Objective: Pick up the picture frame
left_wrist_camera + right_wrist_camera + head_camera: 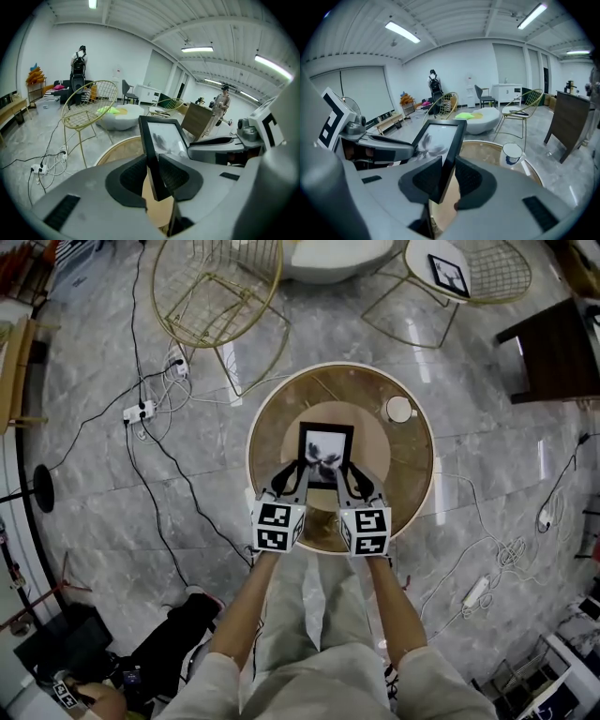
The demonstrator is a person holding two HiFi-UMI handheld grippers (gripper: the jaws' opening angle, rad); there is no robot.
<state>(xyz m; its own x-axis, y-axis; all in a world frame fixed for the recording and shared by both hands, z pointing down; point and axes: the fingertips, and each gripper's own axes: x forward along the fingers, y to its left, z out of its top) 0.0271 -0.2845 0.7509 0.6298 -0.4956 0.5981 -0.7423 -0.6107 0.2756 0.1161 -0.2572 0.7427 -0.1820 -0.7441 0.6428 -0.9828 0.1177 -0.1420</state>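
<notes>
At the centre of the frame, a picture frame (326,451) is held by the left gripper (301,470) and the right gripper (346,472) over a round table (412,474).

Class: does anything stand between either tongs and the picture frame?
Nothing does. The left tongs and right tongs are each shut on a side edge of the picture frame; the cup stands apart on the table.

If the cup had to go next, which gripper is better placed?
Right. The cup stands on the table's right side, nearer the right gripper than the left gripper; but both clamp the frame.
</notes>
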